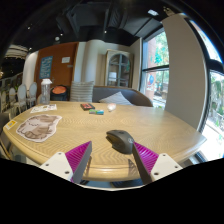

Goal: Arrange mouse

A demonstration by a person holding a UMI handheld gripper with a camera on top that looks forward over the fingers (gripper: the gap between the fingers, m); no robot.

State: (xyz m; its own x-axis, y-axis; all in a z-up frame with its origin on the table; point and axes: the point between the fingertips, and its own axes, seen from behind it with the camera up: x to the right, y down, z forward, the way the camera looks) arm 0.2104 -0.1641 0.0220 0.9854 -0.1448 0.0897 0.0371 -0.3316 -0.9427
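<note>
The claw (112,158) is held level and low over the wooden tabletop (150,125), pointing straight across it, its fingers (78,155) spread apart and gripping nothing. The dark mouse (121,140) rests on the tabletop between the fingertips, nearer the right finger, with a gap at the left.

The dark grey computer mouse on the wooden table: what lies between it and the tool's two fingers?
Nothing: in the gripper view the dark grey computer mouse sits between the open tool fingers, on bare wooden table.
</note>
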